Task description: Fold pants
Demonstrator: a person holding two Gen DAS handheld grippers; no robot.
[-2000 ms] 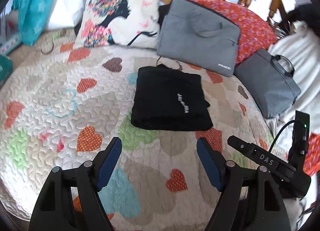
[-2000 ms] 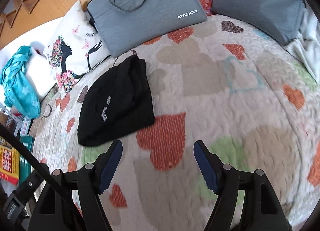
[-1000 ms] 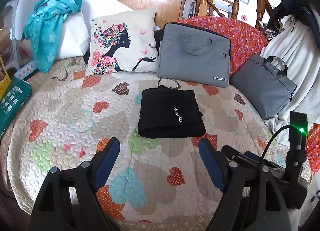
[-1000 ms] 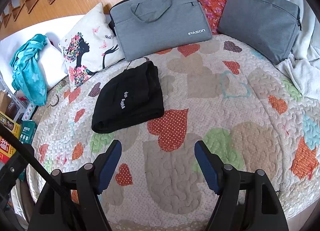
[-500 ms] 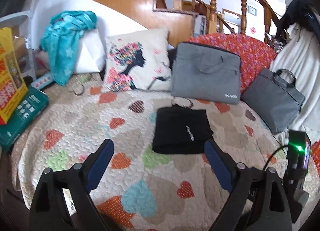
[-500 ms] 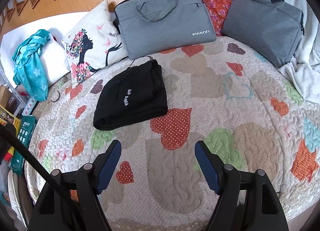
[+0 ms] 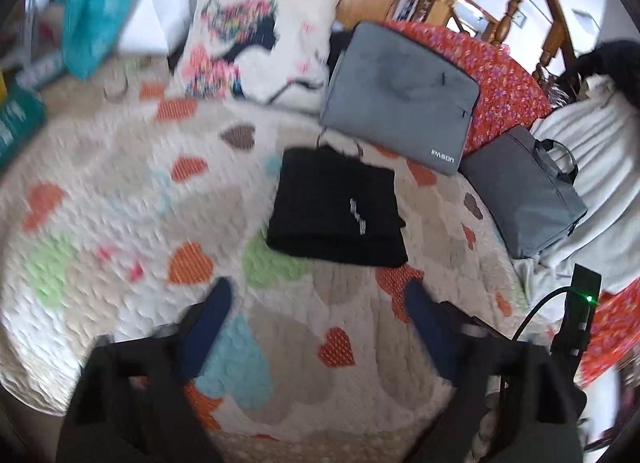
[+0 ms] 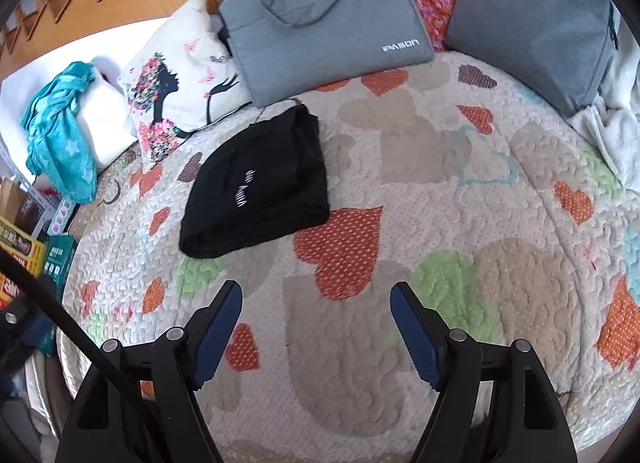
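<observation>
Black pants (image 8: 256, 187) already folded into compact rectangle on heart quilt (image 8: 460, 223), below grey laptop bag (image 8: 324, 11). My left gripper (image 7: 316, 303) just narrowing, empty; right gripper (image 8: 316, 307) wide, empty — folding looks done, next only backing off.

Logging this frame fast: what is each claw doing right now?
Left claw: open, empty, jaws just closing partway.
Right claw: open, empty, short of the folded black pants.
</observation>
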